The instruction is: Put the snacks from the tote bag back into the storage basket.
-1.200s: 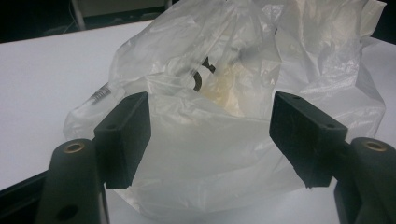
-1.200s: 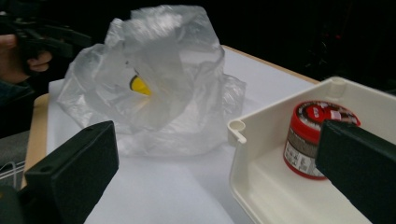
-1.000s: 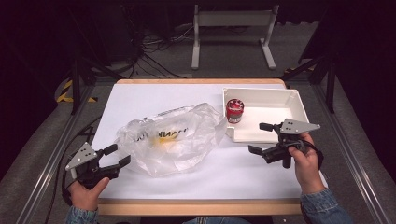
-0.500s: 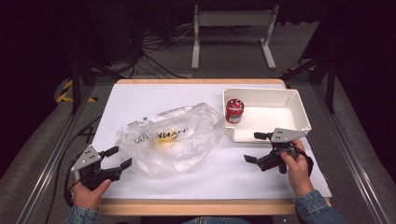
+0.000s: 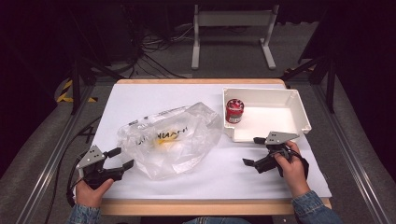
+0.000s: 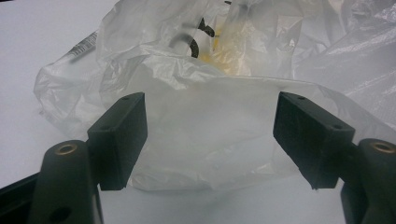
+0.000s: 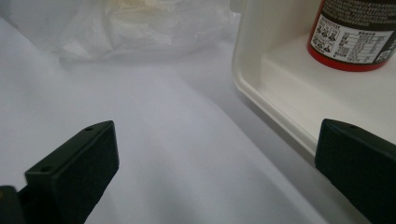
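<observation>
A crumpled clear plastic bag (image 5: 169,138) with black lettering and something yellow inside lies on the white table (image 5: 140,98). My left gripper (image 5: 120,158) stands open at the bag's front left edge; in the left gripper view the bag (image 6: 210,93) lies just beyond the spread jaws. A red can (image 5: 234,111) stands upright in the near left corner of a white tray (image 5: 299,109). My right gripper (image 5: 253,151) is open in front of the tray, holding nothing. The right gripper view has the can (image 7: 355,42) and the tray rim (image 7: 252,88) ahead.
Bare white table surface stretches between the bag and the tray and along the front edge. A white metal stand (image 5: 231,28) and cables lie on the floor beyond the table. Dark rails run along both table sides.
My right gripper has drawn back from the tray's front edge toward the person and lower left. My left gripper has shifted slightly toward the front edge, staying open by the bag.
</observation>
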A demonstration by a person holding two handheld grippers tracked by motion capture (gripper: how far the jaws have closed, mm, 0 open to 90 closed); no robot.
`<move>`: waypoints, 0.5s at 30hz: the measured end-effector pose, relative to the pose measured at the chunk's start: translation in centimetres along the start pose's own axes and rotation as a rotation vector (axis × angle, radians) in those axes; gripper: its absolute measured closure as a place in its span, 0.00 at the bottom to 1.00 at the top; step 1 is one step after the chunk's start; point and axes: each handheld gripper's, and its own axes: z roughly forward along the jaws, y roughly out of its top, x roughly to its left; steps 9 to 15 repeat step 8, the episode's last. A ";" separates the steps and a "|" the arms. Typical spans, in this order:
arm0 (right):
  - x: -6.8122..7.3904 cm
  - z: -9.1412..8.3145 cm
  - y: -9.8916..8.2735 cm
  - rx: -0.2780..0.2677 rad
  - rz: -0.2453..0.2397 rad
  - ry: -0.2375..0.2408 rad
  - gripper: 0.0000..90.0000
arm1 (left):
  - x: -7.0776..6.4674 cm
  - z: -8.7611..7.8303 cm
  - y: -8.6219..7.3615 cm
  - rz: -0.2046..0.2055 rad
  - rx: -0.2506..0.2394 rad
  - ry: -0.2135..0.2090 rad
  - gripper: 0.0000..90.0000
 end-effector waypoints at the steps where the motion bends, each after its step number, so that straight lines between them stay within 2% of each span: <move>1: 0.0 0.0 0.0 -0.001 0.001 0.002 0.00 | 0.0 0.0 0.0 -0.001 -0.001 0.000 0.30; 15: 0.0 -0.3 0.1 -0.015 -0.004 -0.005 0.00 | 0.1 0.0 0.0 -0.004 -0.006 -0.003 0.30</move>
